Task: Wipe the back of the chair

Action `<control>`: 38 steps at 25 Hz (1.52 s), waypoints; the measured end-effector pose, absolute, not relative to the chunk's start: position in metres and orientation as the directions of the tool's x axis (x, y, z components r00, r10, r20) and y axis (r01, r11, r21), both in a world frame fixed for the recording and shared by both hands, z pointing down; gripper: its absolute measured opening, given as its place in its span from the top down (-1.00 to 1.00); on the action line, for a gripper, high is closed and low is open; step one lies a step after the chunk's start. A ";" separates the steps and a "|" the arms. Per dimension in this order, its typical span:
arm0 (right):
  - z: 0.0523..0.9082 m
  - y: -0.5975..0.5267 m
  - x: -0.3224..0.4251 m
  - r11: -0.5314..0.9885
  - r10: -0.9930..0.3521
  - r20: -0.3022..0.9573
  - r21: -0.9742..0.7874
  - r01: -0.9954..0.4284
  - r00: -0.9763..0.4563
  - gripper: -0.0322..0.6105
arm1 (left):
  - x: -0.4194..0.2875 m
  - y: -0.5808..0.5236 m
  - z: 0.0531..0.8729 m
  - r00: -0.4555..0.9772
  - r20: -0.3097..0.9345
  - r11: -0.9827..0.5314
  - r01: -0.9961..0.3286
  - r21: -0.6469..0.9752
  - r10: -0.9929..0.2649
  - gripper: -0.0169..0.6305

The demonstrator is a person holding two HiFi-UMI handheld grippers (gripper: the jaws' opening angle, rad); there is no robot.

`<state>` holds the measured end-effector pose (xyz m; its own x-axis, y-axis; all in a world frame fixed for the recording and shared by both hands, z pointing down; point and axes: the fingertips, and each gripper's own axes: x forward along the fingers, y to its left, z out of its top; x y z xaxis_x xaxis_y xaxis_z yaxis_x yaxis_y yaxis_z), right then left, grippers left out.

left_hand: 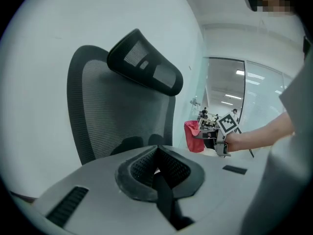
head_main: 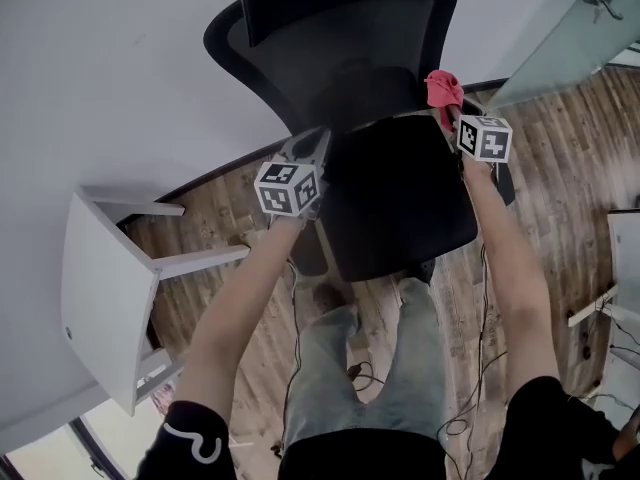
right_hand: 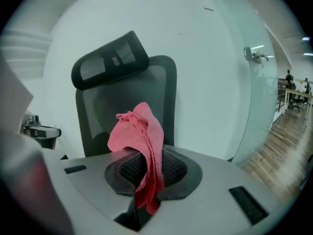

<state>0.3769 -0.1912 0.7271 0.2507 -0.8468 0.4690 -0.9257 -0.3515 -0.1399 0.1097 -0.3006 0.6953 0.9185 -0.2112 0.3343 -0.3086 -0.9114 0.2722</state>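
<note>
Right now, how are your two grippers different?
The right gripper pinches a pink cloth; the left gripper pinches nothing. The right gripper is at the right edge of the chair back, the left gripper near its left edge. Both have shut jaws and point at the chair back.

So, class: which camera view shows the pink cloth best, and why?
The right gripper view: the pink cloth sits large and central, clamped in the right claw. The left gripper view shows it small; the head view shows only a bunched tip.
</note>
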 end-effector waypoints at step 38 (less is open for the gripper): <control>0.441 0.110 0.140 0.031 -0.943 0.322 -0.169 -0.985 -0.085 0.68 | -0.060 0.004 0.382 0.859 0.152 -0.852 -0.508 0.130 -0.489 0.87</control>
<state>0.1401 0.1101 0.4410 -0.0851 -0.9428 0.3224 -0.9852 0.0313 -0.1687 -0.0598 0.0036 0.3820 0.8590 -0.4888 0.1525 -0.5077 -0.8516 0.1302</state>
